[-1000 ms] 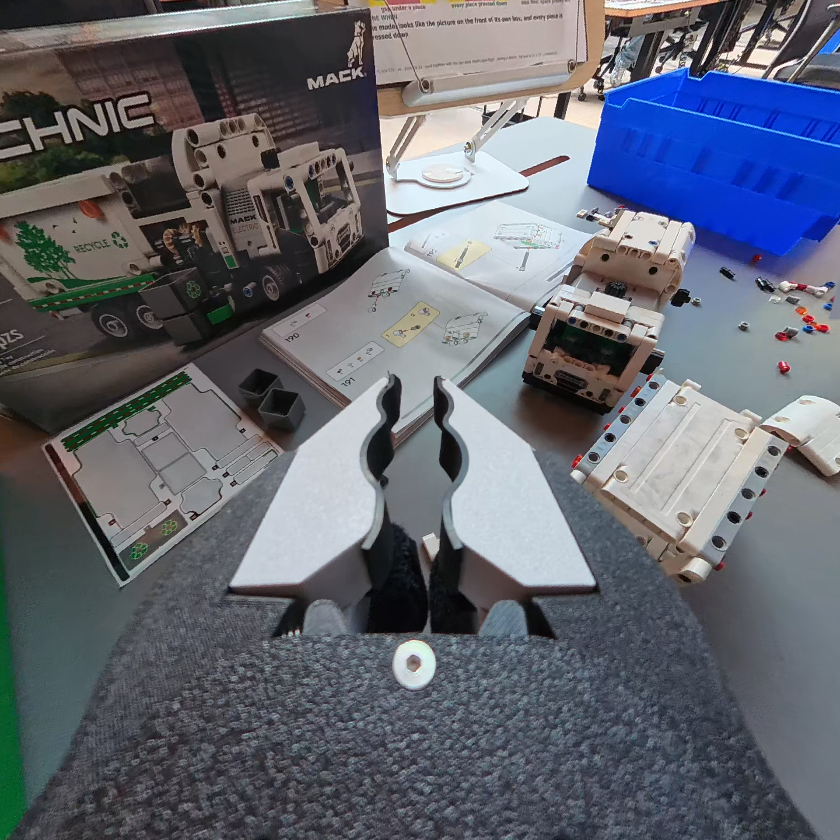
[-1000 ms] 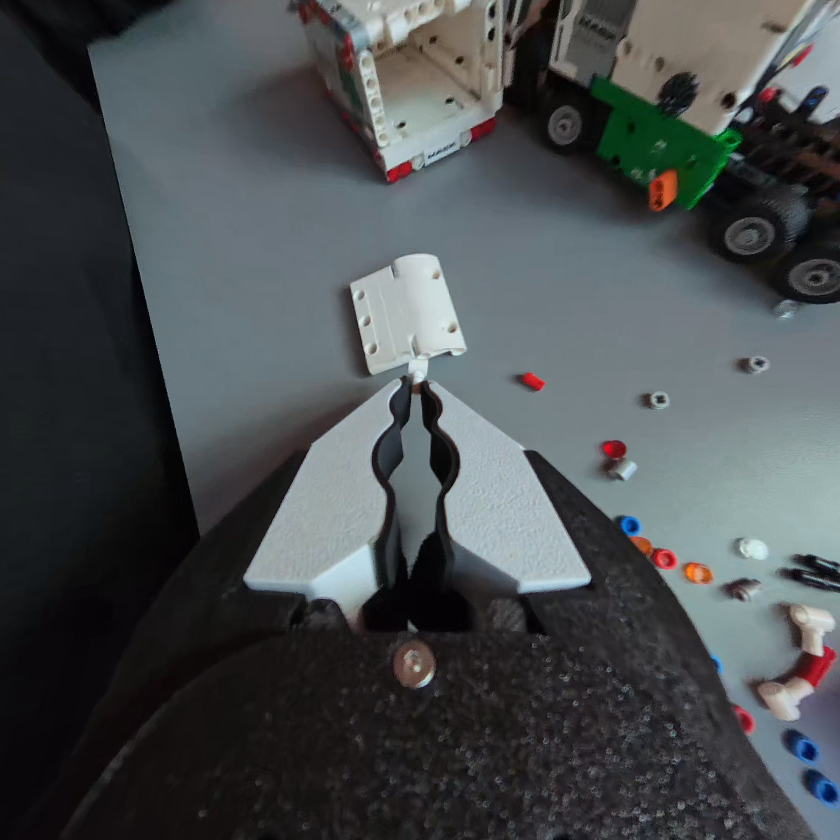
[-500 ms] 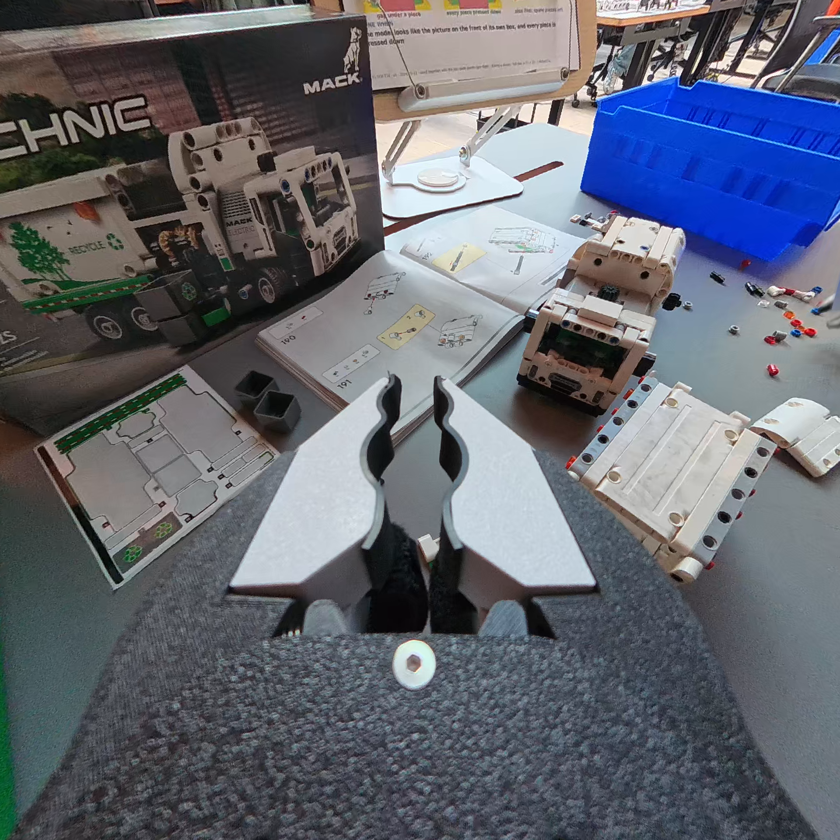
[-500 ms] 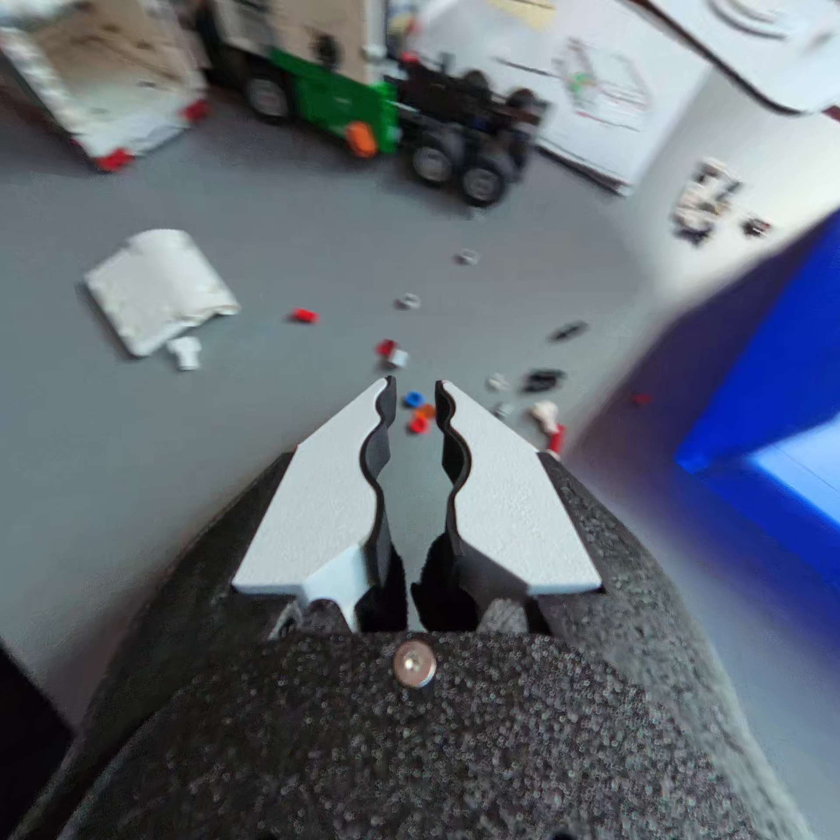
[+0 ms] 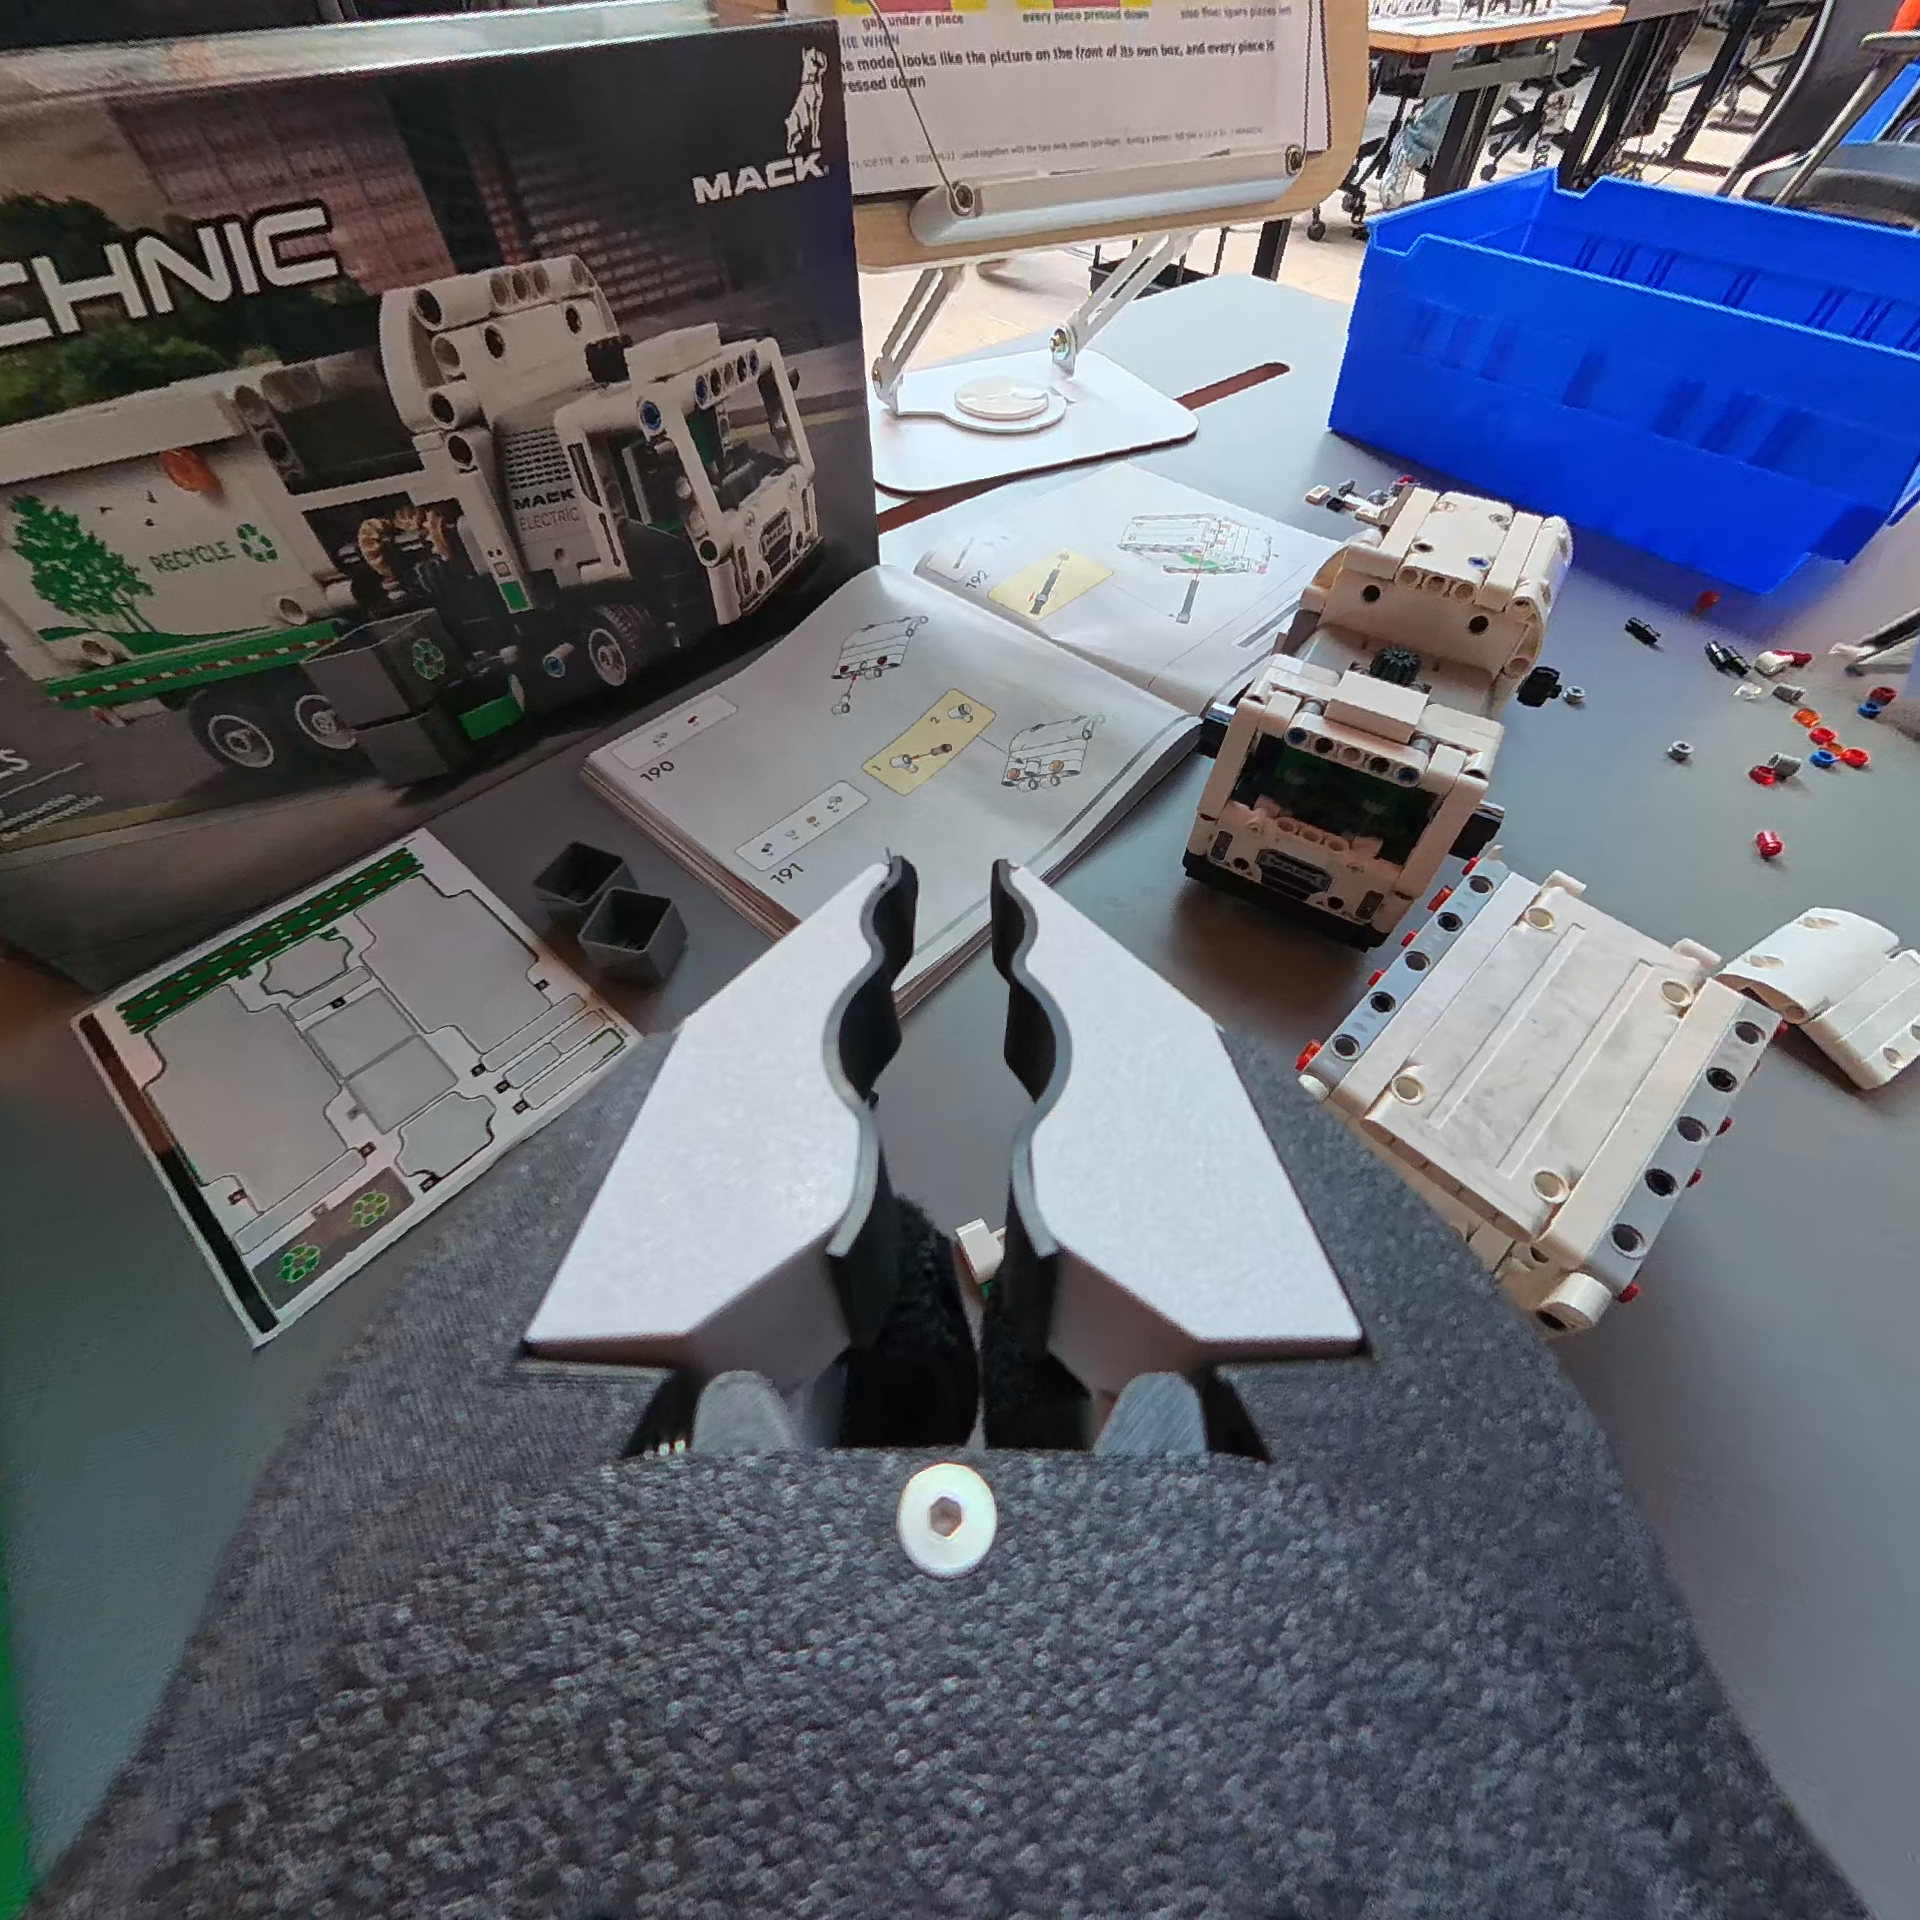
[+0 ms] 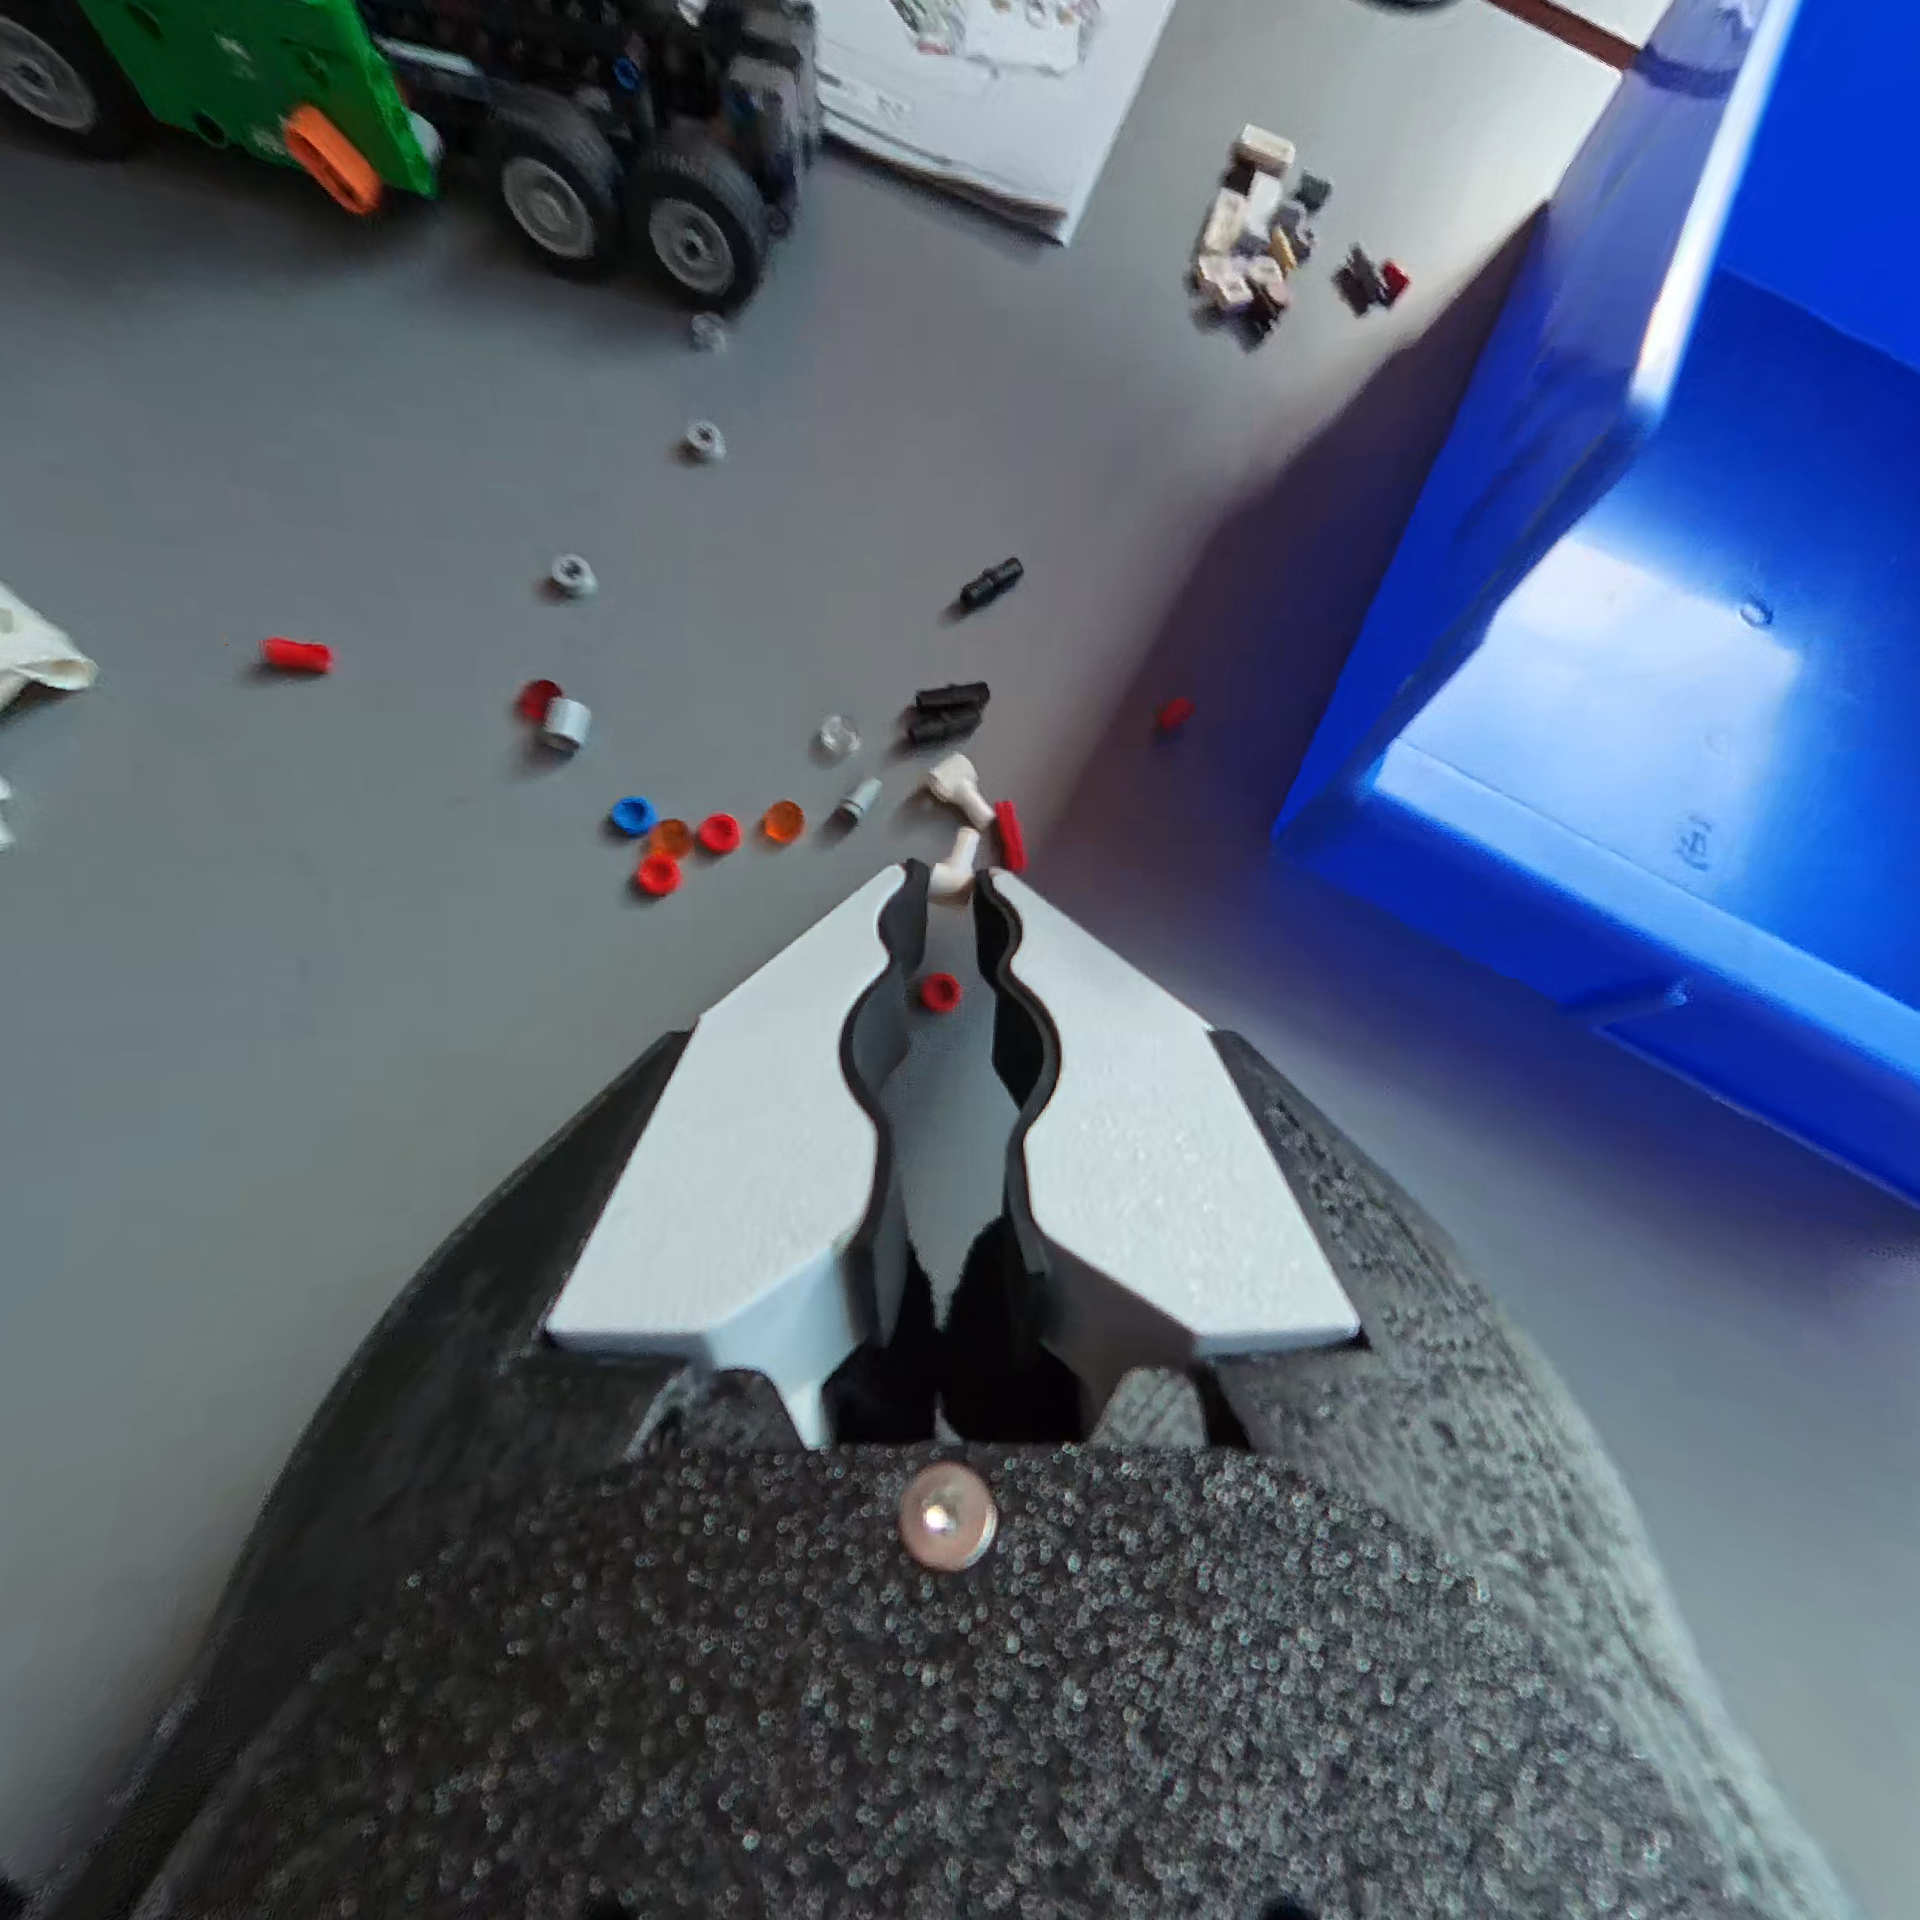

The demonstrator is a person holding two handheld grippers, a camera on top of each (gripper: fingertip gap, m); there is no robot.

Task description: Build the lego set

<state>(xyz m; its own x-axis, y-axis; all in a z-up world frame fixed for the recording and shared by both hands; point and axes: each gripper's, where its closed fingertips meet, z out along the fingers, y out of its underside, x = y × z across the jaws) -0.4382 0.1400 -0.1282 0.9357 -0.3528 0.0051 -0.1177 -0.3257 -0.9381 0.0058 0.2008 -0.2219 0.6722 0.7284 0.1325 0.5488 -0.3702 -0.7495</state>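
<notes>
My left gripper is open by a narrow gap and empty. It hovers over the near edge of the open instruction booklet. The white truck cab and a white panel assembly lie to its right, with a curved white panel beyond. My right gripper is low over loose small pieces. Its jaws are narrowly apart, either side of the near end of a small white connector piece with a red part. The black truck chassis with its green side stands far left.
A blue bin stands close on the right of my right gripper and also shows in the left wrist view. The set's box, a sticker sheet and two small grey bins lie to the left. My hands' fingertips stand some 45 centimetres from each other. Between my right fingertips and the curved white panel there is roughly 20 centimetres.
My right gripper let go of a small white piece beside the curved panel. It swung right to the loose pieces by the blue bin, and its jaws narrowed. The left gripper barely moved.
</notes>
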